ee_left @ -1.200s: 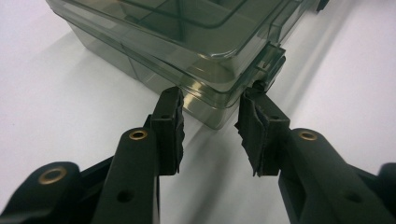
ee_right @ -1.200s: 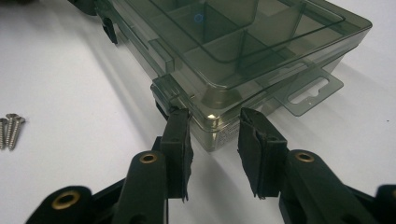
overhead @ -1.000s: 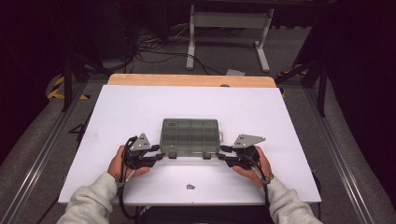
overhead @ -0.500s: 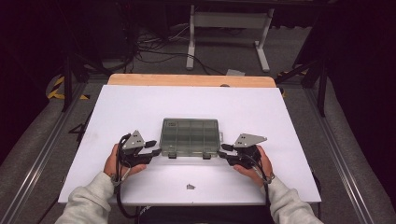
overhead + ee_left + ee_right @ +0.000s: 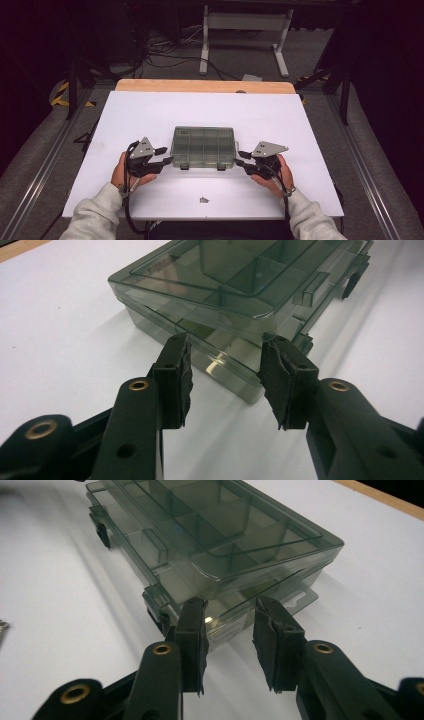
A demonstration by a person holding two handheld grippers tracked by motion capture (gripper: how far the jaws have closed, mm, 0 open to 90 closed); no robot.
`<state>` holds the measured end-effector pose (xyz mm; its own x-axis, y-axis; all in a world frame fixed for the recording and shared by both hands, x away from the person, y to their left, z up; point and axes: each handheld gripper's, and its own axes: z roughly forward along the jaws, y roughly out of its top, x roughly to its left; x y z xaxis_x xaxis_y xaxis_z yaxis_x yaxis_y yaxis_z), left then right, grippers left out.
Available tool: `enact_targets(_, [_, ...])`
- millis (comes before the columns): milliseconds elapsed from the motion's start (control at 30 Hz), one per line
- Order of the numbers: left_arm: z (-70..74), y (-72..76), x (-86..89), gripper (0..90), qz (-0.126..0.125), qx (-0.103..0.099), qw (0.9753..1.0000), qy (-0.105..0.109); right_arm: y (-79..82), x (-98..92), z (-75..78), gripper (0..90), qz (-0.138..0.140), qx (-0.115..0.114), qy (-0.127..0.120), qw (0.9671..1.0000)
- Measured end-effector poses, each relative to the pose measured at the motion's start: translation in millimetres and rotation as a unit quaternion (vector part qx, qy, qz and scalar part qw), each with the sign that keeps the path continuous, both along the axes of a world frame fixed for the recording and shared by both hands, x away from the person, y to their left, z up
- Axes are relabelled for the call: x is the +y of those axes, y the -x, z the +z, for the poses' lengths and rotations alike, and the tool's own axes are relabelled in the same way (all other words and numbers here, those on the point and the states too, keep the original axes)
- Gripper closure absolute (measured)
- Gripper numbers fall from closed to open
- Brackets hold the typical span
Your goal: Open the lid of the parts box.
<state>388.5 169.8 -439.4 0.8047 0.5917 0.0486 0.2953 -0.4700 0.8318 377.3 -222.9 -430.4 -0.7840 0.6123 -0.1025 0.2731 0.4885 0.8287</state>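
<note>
A smoky translucent compartment box (image 5: 202, 146) lies with its lid down in the middle of the white table (image 5: 150, 115). My left gripper (image 5: 167, 156) is at the box's left end, open, its tips close to the near left corner. In the left gripper view the box (image 5: 235, 285) lies just past the open left gripper (image 5: 225, 377), with nothing clamped. My right gripper (image 5: 240, 159) is at the box's right end, also open. The right gripper view has the box (image 5: 215, 535) and its end wall just beyond the right gripper (image 5: 229, 635).
A small grey scrap (image 5: 203, 200) lies near the table's front edge. Two dark latches (image 5: 182, 166) sit on the box's near side. A wooden strip (image 5: 205, 86) runs along the far edge, with cables and a stand on the floor beyond.
My left gripper has drawn back slightly to the left from the box's end. The right gripper and the box have hardly moved.
</note>
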Motion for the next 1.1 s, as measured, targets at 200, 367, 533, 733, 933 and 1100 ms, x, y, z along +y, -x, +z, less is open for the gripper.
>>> enact_targets(200, [3.2,-3.2,-5.7,51.0,0.005,-0.023,0.9997,-0.002,-2.8,0.3,4.4,62.9,-0.009,-0.02,0.005,0.9997])
enact_targets(367, [7.2,-4.0,-12.1,48.0,0.014,-0.059,0.9981,-0.01,-5.4,-0.6,8.7,61.0,-0.013,-0.032,0.0,0.9994])
enact_targets(533, [10.6,-9.2,-16.9,47.9,0.02,-0.076,0.9968,-0.011,-9.8,1.0,12.0,60.0,-0.012,-0.047,-0.001,0.9988])
enact_targets(733, [13.7,-17.8,-19.5,51.1,0.026,-0.09,0.9956,-0.011,-14.3,3.7,20.5,65.4,-0.008,-0.079,-0.002,0.9969])
enact_targets(933, [18.3,-22.5,-18.6,59.4,0.016,-0.105,0.9943,-0.003,-16.3,7.4,26.1,67.2,-0.002,-0.095,0.003,0.9955])
enact_targets(1100, [20.2,-26.7,-18.6,64.0,0.02,-0.112,0.9935,-0.001,-18.4,11.3,29.3,69.0,-0.002,-0.104,0.007,0.9946])
